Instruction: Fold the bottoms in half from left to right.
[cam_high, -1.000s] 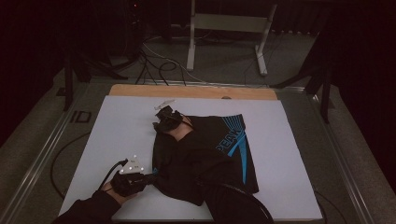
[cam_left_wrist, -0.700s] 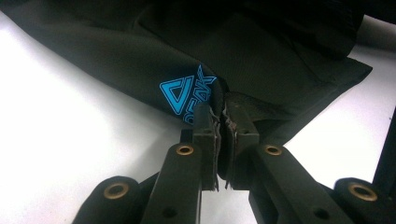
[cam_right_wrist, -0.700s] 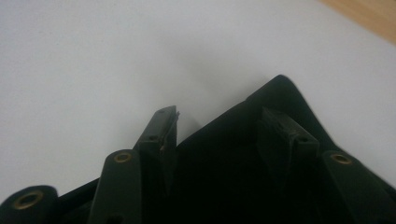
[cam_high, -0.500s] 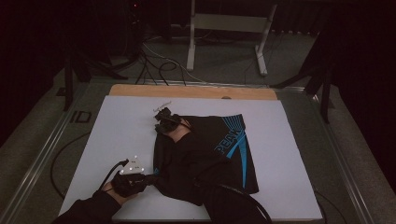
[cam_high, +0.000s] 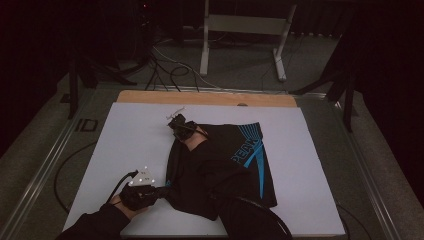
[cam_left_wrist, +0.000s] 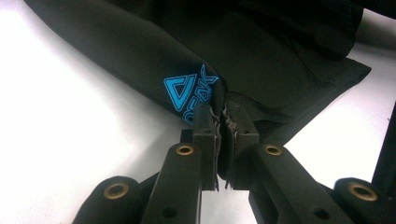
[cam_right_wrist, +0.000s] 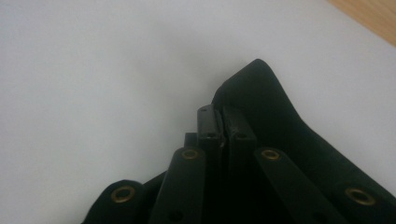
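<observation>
In the left gripper view the left gripper (cam_left_wrist: 223, 119) has its jaws pressed together on a fold of the black shorts (cam_left_wrist: 261, 51), pinching the cloth just beside a blue triangle logo (cam_left_wrist: 181, 91). In the high view this gripper (cam_high: 162, 190) sits at the lower left of the frame, at the near left corner of the shorts (cam_high: 220, 167), gripped by a dark-sleeved hand (cam_high: 131, 199). The right gripper (cam_right_wrist: 222, 114) has just been closing, and its jaws now clamp a raised black corner of the cloth; in the high view it (cam_high: 176, 123) sits above centre, at the far left corner of the garment. The shorts lie in the middle of the white table (cam_high: 125, 135), their long axis running from lower frame toward upper frame, with the blue striped print (cam_high: 252, 152) along the right edge.
</observation>
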